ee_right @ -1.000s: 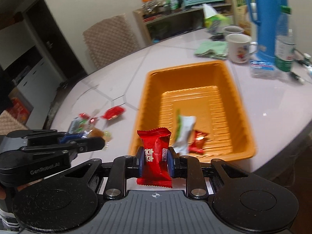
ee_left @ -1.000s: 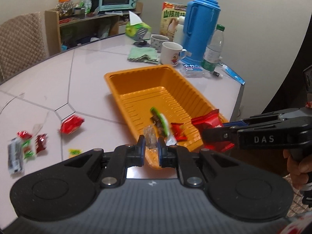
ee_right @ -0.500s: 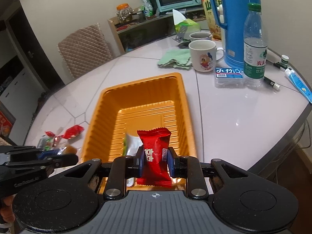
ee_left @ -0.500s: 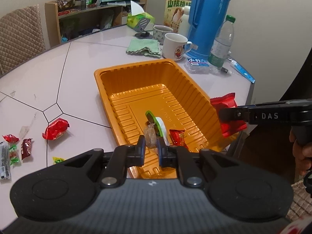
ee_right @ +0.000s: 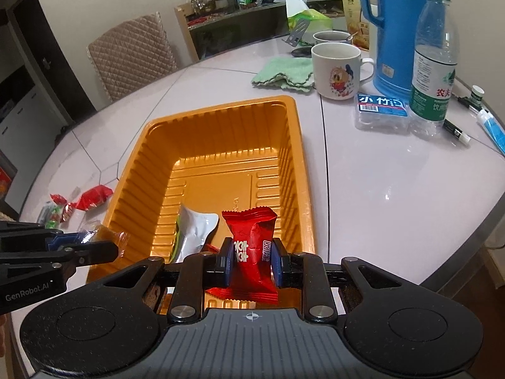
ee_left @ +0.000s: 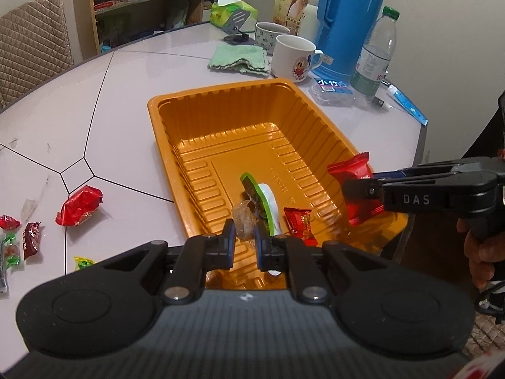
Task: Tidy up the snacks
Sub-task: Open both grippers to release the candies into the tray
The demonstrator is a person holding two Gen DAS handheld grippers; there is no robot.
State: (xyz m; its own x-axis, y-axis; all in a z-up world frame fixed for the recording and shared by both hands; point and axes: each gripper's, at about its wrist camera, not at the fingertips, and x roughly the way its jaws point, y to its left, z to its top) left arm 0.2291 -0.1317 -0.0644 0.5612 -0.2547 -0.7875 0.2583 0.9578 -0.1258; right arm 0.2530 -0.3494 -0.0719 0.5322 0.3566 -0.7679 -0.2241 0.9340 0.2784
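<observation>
Both hand-held grippers are closed on snacks above the near end of the orange tray [ee_left: 164, 145]. Left hand-held gripper [ee_left: 244, 237] has its jaws nearly together, pinching a small clear-wrapped candy [ee_left: 243, 219] between its blue pads. Right hand-held gripper [ee_right: 251, 262] clamps a red snack packet [ee_right: 251, 246] upright, its jaws only as far apart as the packet is thick; in the left wrist view it reaches in from the right over the tray's near right corner.

Just beyond the grippers, on the tray floor, lie a white-and-green packet [ee_left: 268, 202] and a small red packet [ee_left: 300, 222] side by side. Left of the tray, loose snacks lie on the table [ee_left: 132, 72]: a red wrapped sweet [ee_left: 80, 202] nearest the tray and several smaller candies [ee_left: 19, 240] toward the edge.

Past the tray's far end stand a white mug [ee_right: 337, 69], a green cloth [ee_right: 284, 72], a blue thermos [ee_right: 391, 31] and a water bottle [ee_right: 435, 57].
</observation>
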